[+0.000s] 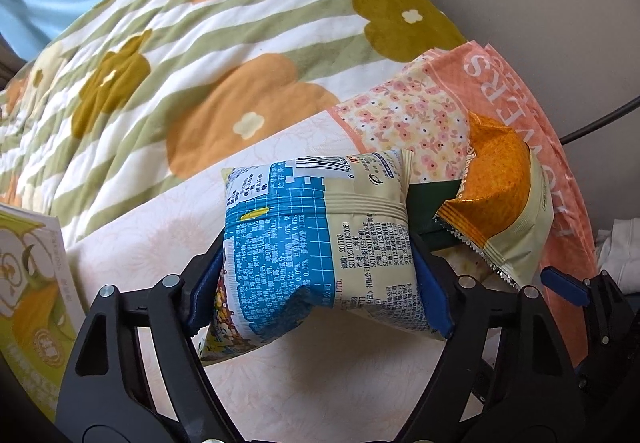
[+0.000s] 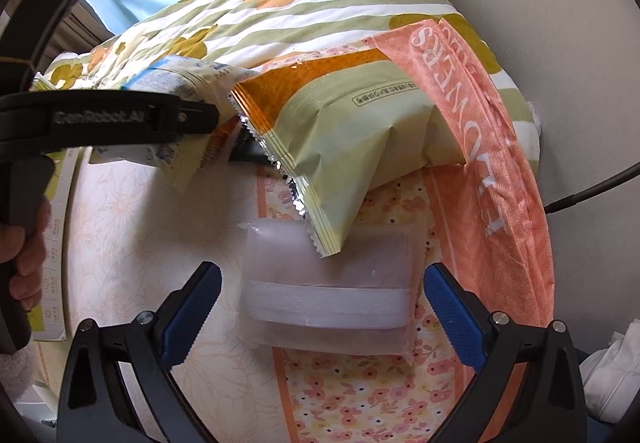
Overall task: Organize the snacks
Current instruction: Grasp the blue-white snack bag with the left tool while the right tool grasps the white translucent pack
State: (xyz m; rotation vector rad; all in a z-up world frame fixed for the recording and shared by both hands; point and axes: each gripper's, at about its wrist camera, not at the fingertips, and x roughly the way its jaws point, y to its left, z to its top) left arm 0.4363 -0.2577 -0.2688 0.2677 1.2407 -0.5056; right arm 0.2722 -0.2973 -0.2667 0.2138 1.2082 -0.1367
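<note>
Your left hand-held gripper [image 1: 316,275] pinches the blue-and-cream snack packet [image 1: 316,239] between its blue pads, lifted above the pale bed sheet [image 1: 132,263]. Just right of it, an orange-and-green snack bag [image 1: 504,199] leans into the pink floral bag [image 1: 424,111]. Your right hand-held gripper [image 2: 322,307] stands wide apart around a translucent white pouch [image 2: 328,303], touching neither side; the pouch lies on the floral bag, partly under the orange-and-green bag's serrated edge. Behind lies a flower-striped quilt [image 1: 192,43].
</note>
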